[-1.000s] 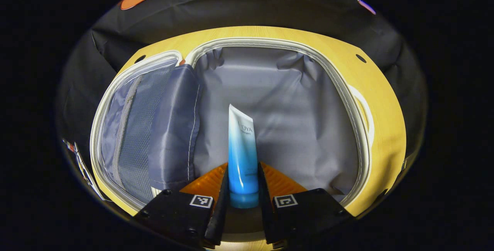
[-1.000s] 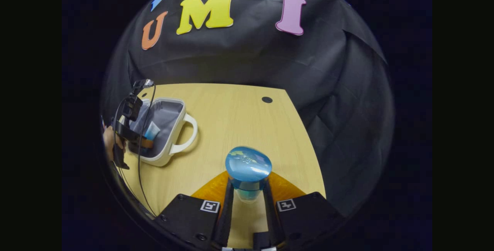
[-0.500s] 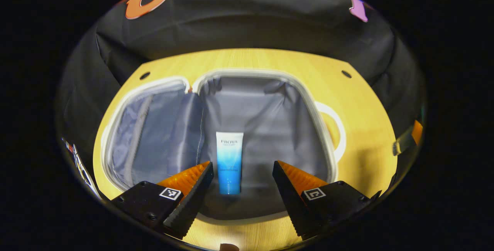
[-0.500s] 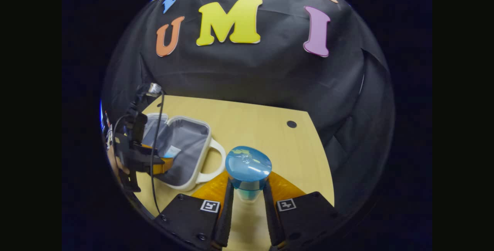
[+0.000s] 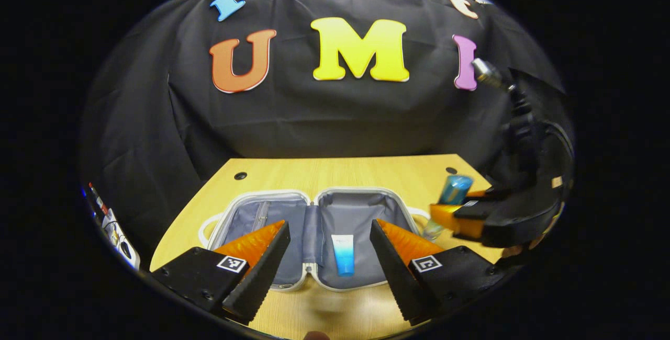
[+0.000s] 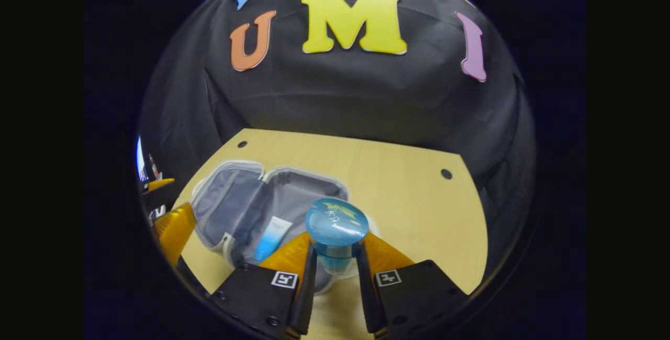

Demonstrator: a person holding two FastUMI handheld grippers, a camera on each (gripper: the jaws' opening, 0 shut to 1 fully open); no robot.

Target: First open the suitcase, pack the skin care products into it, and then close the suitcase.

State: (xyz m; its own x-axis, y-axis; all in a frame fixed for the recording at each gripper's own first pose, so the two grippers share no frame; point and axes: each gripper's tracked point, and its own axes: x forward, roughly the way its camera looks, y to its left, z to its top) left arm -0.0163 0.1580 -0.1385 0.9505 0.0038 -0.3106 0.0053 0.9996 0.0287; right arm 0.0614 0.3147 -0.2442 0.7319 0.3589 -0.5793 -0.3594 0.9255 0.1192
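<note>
The small white suitcase point(image 5: 246, 201) lies open on the table, its grey lining up. A white-and-blue tube point(image 5: 343, 253) rests in its right half, also seen as the tube point(image 6: 272, 238) in the right gripper view. My left gripper point(image 5: 327, 264) is open, raised and pulled back from the case with nothing between its fingers. My right gripper point(image 6: 335, 282) is shut on a blue bottle point(image 6: 336, 233) with a round cap, held over the case's near right edge. In the left gripper view that bottle point(image 5: 454, 189) and the right gripper point(image 5: 453, 217) hang to the right of the case.
The wooden table point(image 6: 398, 183) has small round holes near its back corners point(image 6: 446, 173). Black cloth walls close in behind and at both sides. The case's white handle point(image 5: 205, 227) sticks out to the left.
My left gripper opened, let go of the tube in the suitcase, then rose and drew back. My right gripper carried the blue bottle leftward to the case.
</note>
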